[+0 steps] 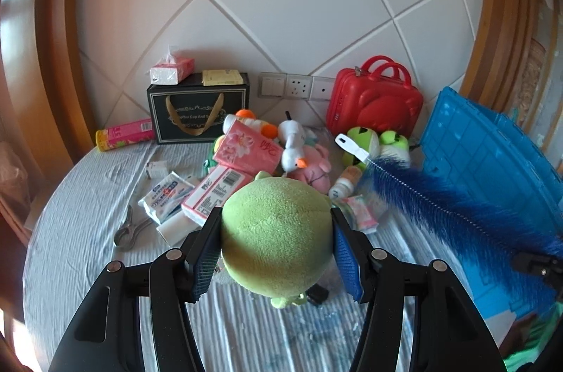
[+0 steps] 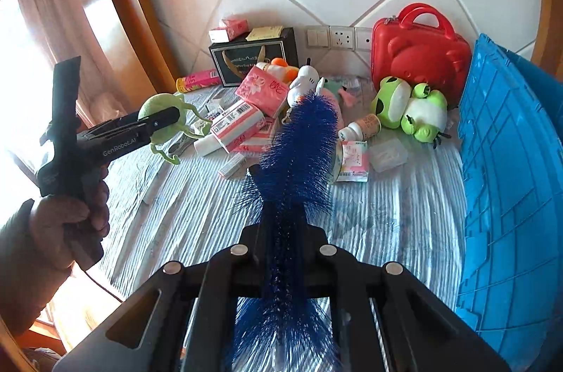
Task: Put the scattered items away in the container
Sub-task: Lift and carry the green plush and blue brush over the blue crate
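We see a bed (image 1: pixel 88 196) under a pale ribbed cover. On it lie pink tissue packs (image 1: pixel 246 150), a white duck toy (image 1: pixel 293 147), green frog toys (image 2: pixel 408 104), pliers (image 1: pixel 132 228) and a pink tube (image 1: pixel 125 134). A black gift box (image 1: pixel 197 111) and red case (image 1: pixel 376 97) stand at the far edge, a blue crate (image 1: pixel 492 168) on the right.

The left gripper (image 2: pixel 169 119) reads "GenRobot.AI"; the black gift box (image 1: pixel 197 111) reads "Coffee Cup And".

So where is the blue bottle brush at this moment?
The blue bottle brush is clamped in the right hand-held gripper, raised over the bed, pointing at the toy pile, with the blue crate on its right.
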Tool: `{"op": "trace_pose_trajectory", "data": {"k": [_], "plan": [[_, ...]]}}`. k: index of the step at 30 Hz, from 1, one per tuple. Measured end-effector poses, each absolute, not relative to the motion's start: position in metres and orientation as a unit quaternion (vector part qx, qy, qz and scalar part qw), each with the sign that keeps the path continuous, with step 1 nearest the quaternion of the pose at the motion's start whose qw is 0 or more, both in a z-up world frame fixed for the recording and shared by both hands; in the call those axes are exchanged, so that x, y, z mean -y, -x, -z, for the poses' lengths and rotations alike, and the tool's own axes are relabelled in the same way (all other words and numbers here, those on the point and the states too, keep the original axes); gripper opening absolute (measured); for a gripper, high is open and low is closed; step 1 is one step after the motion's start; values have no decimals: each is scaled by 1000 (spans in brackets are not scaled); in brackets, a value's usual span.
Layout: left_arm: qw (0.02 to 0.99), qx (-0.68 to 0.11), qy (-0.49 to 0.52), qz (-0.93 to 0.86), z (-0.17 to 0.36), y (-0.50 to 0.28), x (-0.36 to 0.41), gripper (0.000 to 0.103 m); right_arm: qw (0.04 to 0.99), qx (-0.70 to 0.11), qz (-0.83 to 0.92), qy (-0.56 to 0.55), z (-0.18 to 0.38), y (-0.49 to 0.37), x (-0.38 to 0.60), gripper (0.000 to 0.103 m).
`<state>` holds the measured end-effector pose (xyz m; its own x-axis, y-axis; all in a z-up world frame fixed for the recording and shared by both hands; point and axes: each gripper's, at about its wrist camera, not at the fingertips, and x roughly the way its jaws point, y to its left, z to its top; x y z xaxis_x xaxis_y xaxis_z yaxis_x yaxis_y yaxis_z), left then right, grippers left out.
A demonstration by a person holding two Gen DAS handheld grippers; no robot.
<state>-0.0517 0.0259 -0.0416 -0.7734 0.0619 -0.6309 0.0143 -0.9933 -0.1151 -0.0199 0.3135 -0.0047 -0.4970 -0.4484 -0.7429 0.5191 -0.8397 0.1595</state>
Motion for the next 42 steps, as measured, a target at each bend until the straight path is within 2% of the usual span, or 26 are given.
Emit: {"op": "trace_pose_trajectory", "data": {"k": [18, 42], "plan": [[27, 22, 290, -956, -41, 57, -128, 58, 277, -18, 899, -338, -74, 25, -413, 9], [127, -34, 256, -958, -89, 119, -353, 58, 188, 19, 931, -311, -101, 37, -592, 9]]}}
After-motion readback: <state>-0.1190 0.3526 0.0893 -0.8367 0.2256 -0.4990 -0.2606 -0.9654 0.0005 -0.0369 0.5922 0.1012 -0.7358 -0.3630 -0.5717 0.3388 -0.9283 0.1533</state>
